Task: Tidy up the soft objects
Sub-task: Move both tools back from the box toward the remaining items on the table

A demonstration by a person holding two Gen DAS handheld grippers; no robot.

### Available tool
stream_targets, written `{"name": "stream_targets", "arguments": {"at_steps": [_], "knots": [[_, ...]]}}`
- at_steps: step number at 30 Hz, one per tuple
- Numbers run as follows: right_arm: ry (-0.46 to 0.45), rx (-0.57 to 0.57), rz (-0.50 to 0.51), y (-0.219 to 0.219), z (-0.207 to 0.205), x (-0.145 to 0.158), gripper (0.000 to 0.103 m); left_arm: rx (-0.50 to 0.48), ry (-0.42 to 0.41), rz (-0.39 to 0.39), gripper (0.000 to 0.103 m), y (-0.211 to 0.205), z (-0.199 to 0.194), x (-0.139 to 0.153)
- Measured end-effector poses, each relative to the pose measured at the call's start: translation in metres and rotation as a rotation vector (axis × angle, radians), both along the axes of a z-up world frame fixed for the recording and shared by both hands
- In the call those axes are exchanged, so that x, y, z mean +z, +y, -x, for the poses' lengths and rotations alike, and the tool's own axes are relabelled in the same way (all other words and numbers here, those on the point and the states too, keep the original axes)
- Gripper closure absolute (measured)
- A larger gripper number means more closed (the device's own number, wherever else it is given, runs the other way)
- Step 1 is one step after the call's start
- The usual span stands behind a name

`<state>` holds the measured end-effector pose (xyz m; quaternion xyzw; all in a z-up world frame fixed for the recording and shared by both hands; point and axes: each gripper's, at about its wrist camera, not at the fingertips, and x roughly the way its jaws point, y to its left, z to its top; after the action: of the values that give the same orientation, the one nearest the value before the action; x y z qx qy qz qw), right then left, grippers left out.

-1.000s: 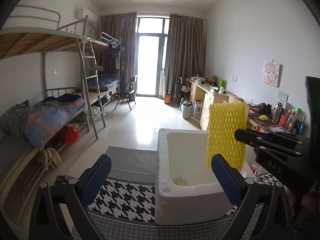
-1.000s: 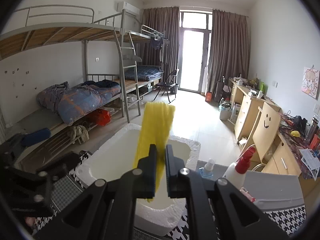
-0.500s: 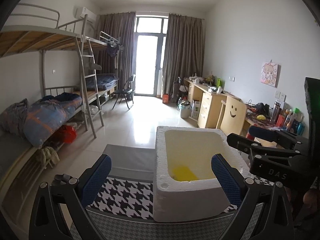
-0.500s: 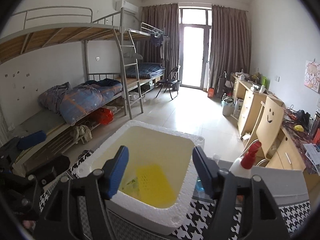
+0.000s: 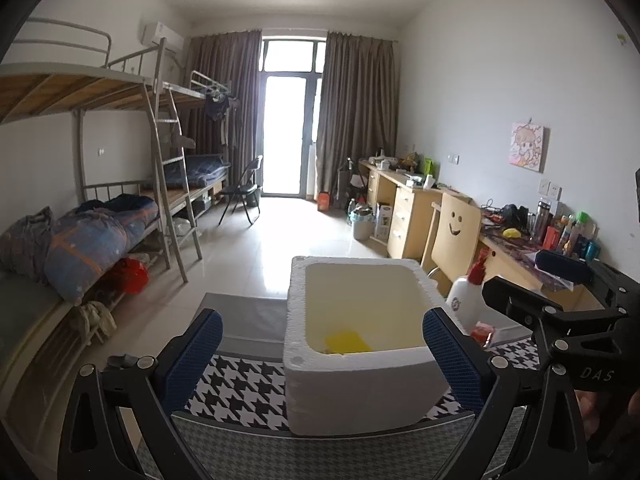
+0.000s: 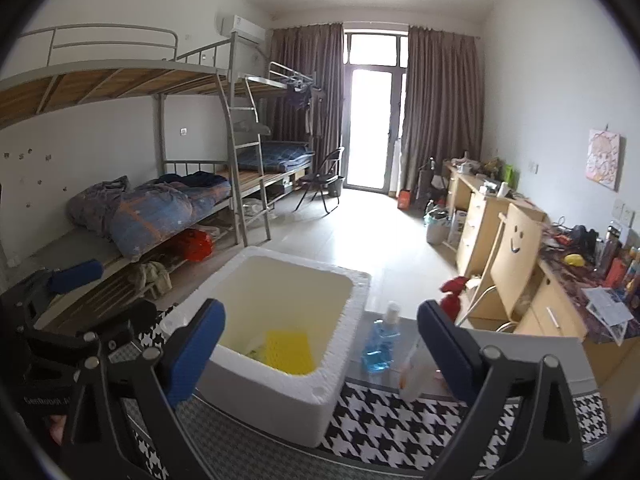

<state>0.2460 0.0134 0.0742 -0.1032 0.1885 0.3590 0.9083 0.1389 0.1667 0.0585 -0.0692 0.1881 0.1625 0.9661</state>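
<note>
Your right tool [image 6: 320, 344] is opening with nothing between its pads; your left tool [image 5: 320, 354] stands apart, empty. The yellow foam net [image 6: 289, 350] lies inside the foam box [image 6: 320, 394]; only your right view shows the blue bottle [image 6: 380, 344].

The white foam box [image 6: 276, 392] stands open-topped with clear air above it, while a blue-liquid bottle [image 6: 380, 344] and a red-capped white spray bottle [image 5: 466, 300] crowd its right side.

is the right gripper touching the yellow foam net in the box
Apart. In the right wrist view the right gripper has its jaws opening with nothing between them, while the yellow foam net lies down on the floor of the white foam box.
</note>
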Motion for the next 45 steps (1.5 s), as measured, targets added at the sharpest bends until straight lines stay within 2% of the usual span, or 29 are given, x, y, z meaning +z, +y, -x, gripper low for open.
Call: {"name": "stream_targets", "arguments": {"at_steps": [12, 30, 45], "knots": [[-0.015, -0.047, -0.045, -0.044, 0.016, 0.005, 0.004, -0.042, -0.015, -0.03, 0.002, -0.03, 0.012, 0.009], [-0.048, -0.102, -0.083, -0.1, 0.037, 0.005, 0.004, -0.123, -0.051, -0.031, 0.001, -0.072, 0.029, 0.016], [-0.089, -0.165, -0.082, -0.142, 0.066, -0.001, 0.004, -0.242, -0.067, -0.029, 0.001, -0.114, 0.04, 0.016]]}}
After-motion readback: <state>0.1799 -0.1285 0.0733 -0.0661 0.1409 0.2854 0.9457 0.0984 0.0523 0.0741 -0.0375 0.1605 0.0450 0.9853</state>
